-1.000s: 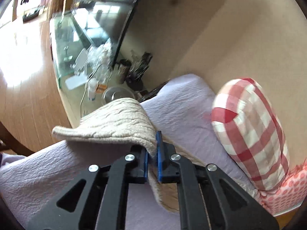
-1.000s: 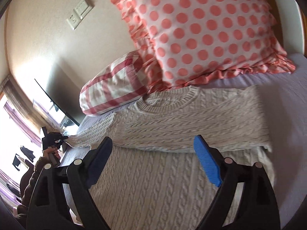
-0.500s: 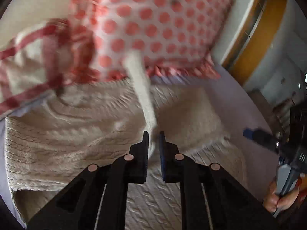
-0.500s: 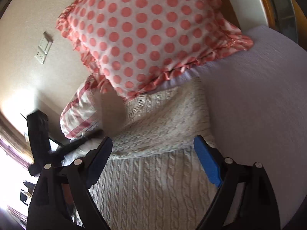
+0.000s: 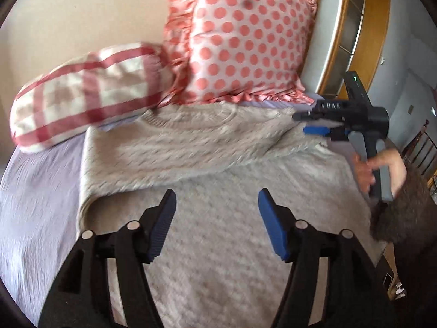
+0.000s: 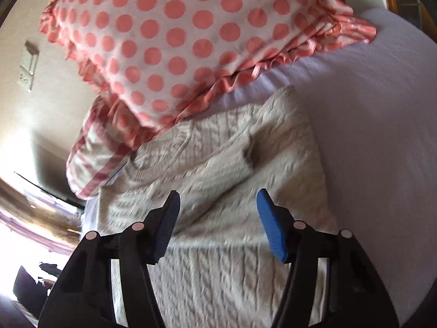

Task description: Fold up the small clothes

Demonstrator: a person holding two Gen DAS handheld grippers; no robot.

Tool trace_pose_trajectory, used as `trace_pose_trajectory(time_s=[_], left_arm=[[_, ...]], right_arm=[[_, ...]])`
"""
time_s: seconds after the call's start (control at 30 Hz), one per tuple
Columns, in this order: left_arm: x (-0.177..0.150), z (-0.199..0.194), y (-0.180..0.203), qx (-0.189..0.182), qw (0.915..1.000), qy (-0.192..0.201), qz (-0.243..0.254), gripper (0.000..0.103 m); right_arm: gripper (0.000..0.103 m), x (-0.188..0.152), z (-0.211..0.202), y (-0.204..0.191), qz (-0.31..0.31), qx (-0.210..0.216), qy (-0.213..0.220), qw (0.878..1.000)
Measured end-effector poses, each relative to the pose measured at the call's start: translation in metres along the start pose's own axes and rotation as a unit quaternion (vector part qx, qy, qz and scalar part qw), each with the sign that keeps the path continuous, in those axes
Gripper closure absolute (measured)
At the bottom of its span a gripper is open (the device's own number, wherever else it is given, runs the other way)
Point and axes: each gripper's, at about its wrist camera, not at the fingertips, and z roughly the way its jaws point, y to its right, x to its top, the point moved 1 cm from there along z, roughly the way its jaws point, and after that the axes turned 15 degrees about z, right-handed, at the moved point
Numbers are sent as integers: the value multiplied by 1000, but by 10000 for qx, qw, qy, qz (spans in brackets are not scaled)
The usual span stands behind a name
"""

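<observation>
A cream cable-knit sweater point(image 5: 218, 218) lies flat on a lilac bed sheet point(image 5: 35, 205), both sleeves folded across its chest, collar toward the pillows. My left gripper point(image 5: 215, 205) is open and empty above the sweater's middle. My right gripper point(image 6: 217, 207) is open and empty over the sweater point(image 6: 224, 191), just below the folded sleeves. In the left wrist view the right gripper point(image 5: 314, 124) hovers at the sweater's right shoulder, held by a hand point(image 5: 377, 169).
A pink polka-dot pillow point(image 5: 245, 41) and a red-checked pillow point(image 5: 87, 93) lean on the beige wall at the bed head. A wooden door frame point(image 5: 377, 27) stands at the right. Bare sheet point(image 6: 382, 136) lies right of the sweater.
My left gripper carried the left sleeve across the chest, let it go and opened. The right gripper stayed open and moved closer to the right shoulder.
</observation>
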Motion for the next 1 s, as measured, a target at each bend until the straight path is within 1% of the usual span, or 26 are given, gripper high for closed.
trace_pose_trajectory(time_s=[0.07,0.13,0.17,0.2,0.23,0.3,0.33,0.4,0.43,0.47,0.5,0.57,0.6,0.63,0.67,0.7,0.73,0.77,0.8,0.87,0.93,1.0], left_arm=[[-10,-1,-6,48,9999,-70,-67,38],[-18,0,-10,65,9998,-141,-110,37],[-21,1,-12,51,9998,-154,-128,36],[-24,3,-13,30,9997,-164,-156,36],[-24,5,-14,4,9997,-171,-183,36],[-24,6,-15,-56,9996,-155,-214,36],[-24,7,-15,-76,9997,-127,-202,36],[-24,7,-15,-57,9998,-79,-158,32],[-24,9,-15,-51,9998,-78,-152,31],[-24,10,-16,-57,9998,-84,-159,31],[-24,12,-16,-71,9998,-98,-178,31],[-25,15,-16,-108,9996,-157,-206,31],[-25,15,-16,-104,9996,-168,-215,31],[-25,14,-17,-106,9995,-168,-226,31],[-26,12,-17,-100,9996,-154,-226,31],[-27,10,-18,-85,9996,-139,-216,31],[-29,7,-19,-51,9997,-119,-197,31],[-30,4,-20,-1,9998,-103,-182,31],[-31,2,-22,59,9998,-98,-184,30],[-33,0,-28,99,9996,-92,-254,30],[-34,-1,-32,124,9993,-107,-329,30],[-36,-2,-33,123,9992,-110,-362,30]], right_arm=[[42,9,8,2,-8,-135,122,9998],[50,16,16,5,14,-204,151,9997],[56,19,23,5,7,-213,95,9997],[77,21,30,5,-20,-146,-1,9999],[87,22,37,3,-68,-117,-118,9998],[90,19,30,-4,-182,-147,17,9997],[90,17,16,-15,-360,-14,182,9992],[91,12,-14,-34,-612,247,505,9965],[91,9,-30,-44,-719,348,656,9946],[91,8,-38,-51,-788,357,761,9933],[90,7,-45,-58,-884,214,920,9916],[89,9,-36,-64,-1080,-352,1071,9877],[89,14,-21,-63,-1150,-739,992,9856],[85,19,-10,-58,-1072,-1009,908,9849],[83,24,-6,-50,-916,-1096,872,9859],[75,26,-7,-39,-703,-915,841,9898],[62,27,-10,-32,-586,-697,811,9925],[57,27,-14,-25,-553,-589,793,9936],[54,26,-16,-21,-562,-602,768,9936],[54,24,-17,-13,-544,-609,677,9944],[54,21,-15,-5,-483,-496,433,9967],[54,15,-6,-6,-515,-578,247,9967]])
